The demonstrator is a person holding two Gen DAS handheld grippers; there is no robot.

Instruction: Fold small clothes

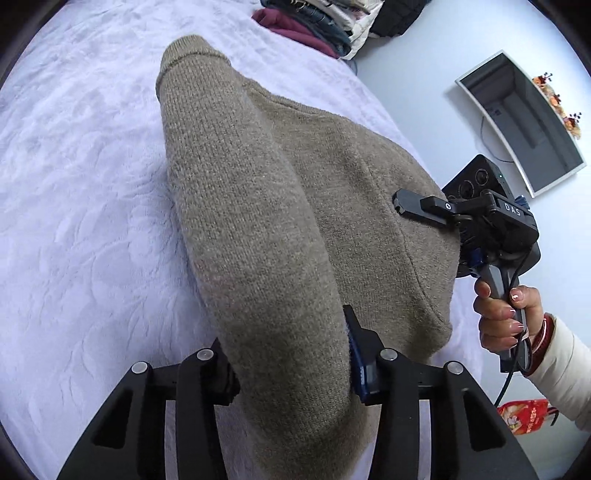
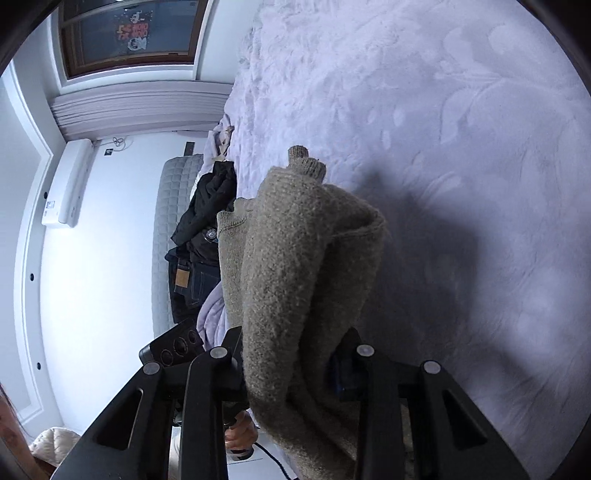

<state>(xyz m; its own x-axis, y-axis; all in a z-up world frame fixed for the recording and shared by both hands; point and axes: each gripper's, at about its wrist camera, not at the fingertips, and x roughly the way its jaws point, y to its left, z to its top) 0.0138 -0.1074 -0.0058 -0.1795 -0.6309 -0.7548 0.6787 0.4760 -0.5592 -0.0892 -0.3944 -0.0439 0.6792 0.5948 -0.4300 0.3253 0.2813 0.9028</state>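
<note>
Left gripper (image 1: 291, 373) pinches a thick bunched fold of the taupe knit sweater (image 1: 266, 221), fabric packed between both fingers and spilling down over the gripper body. Sweater hangs lifted above the pale lilac bedspread (image 1: 81, 192), one cuffed sleeve end (image 1: 184, 59) pointing away up the bed. Right gripper (image 1: 402, 203) seen from this side at the sweater's far edge, one black finger lying on the knit; a hand (image 1: 506, 314) in a cream sleeve grips its handle. Stack of folded clothes (image 1: 317, 26) at the bed's far end; a dark screen (image 1: 524, 122) on the white wall. Right wrist view: right gripper (image 2: 291, 373) clamps a doubled fold of the sweater (image 2: 295, 266), cloth draped over the fingers. Bedspread (image 2: 461, 129) below carries its shadow. Dark garments (image 2: 203, 229) lie at the bed's edge.
</note>
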